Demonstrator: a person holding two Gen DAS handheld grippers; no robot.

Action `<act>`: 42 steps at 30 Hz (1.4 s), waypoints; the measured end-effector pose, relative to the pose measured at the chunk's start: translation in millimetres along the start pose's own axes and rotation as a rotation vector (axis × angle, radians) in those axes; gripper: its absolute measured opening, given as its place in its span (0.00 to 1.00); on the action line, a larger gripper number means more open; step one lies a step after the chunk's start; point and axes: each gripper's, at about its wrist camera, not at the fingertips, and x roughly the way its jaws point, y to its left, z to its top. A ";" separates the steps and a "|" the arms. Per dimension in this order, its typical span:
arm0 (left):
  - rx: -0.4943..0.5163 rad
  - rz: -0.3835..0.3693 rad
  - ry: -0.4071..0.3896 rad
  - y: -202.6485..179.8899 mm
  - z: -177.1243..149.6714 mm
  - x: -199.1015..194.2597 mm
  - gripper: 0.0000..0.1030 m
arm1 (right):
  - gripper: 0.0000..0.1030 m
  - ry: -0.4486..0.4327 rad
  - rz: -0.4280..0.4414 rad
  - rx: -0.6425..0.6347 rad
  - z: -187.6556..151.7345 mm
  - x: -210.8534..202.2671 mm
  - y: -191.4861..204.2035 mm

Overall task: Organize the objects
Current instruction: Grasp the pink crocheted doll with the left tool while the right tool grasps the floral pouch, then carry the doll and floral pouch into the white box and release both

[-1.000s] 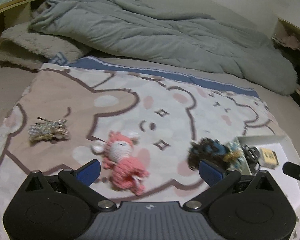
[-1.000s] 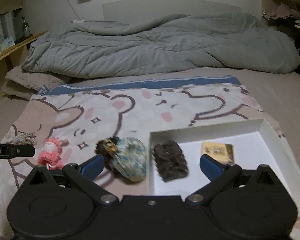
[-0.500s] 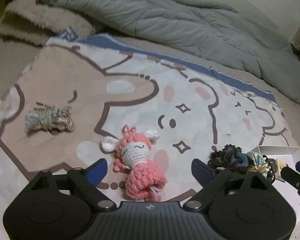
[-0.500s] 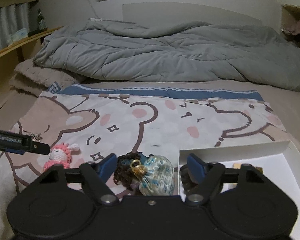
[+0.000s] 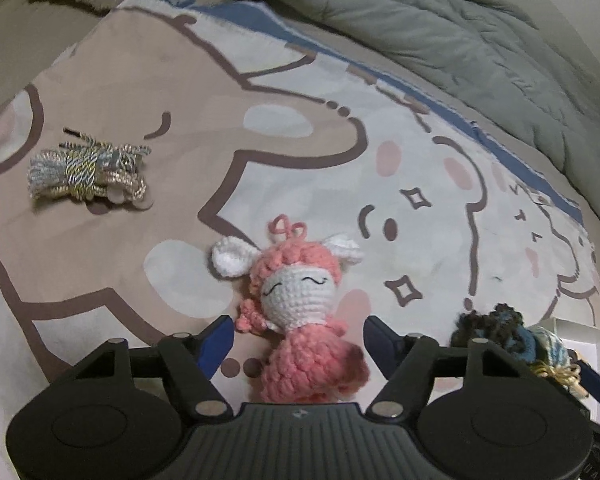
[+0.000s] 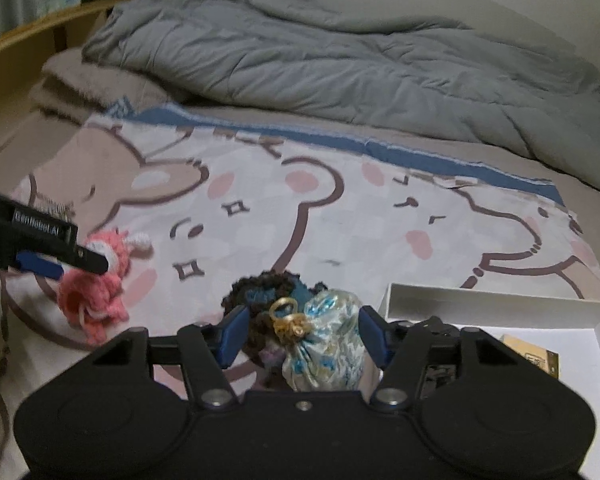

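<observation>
A pink crocheted doll [image 5: 300, 312] lies on the bear-print blanket [image 5: 180, 92], between the fingers of my open left gripper [image 5: 298, 340]. It also shows in the right wrist view [image 6: 100, 292], with the left gripper [image 6: 72, 264] around it. A blue-and-white pouch with a dark crocheted top [image 6: 320, 336] lies between the fingers of my open right gripper [image 6: 300, 338]. It shows at the right of the left wrist view [image 5: 512, 340]. A bundle of cords [image 5: 84, 172] lies at the left.
A white box [image 6: 500, 312] stands at the right with a small tan card [image 6: 532, 360] and a dark item inside. A grey duvet [image 6: 340, 60] is heaped at the back of the bed. A wooden shelf [image 6: 40, 28] runs along the left.
Both grippers have moved forward and down. The doll now sits between the left fingers and the pouch between the right fingers. Both gaps have narrowed.
</observation>
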 end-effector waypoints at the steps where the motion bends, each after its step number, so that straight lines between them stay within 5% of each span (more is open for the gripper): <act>1: -0.004 0.000 0.002 1.2 0.1 3.0 0.66 | 0.54 0.012 0.001 -0.019 -0.9 3.3 1.0; 9: -0.006 -0.017 0.046 0.2 -3.1 18.6 0.60 | 0.44 0.059 -0.004 -0.074 -3.8 18.4 3.9; 11: -0.020 -0.047 0.064 0.5 -5.4 22.7 0.52 | 0.38 0.070 -0.006 -0.073 -4.2 21.6 3.4; 18: 0.038 -0.037 0.017 -10.3 -7.9 12.8 0.46 | 0.31 0.064 -0.008 -0.054 -5.1 19.7 0.4; 42: 0.187 -0.167 -0.146 -54.6 -36.8 -85.0 0.45 | 0.29 -0.150 0.061 0.137 -1.4 -83.0 -34.8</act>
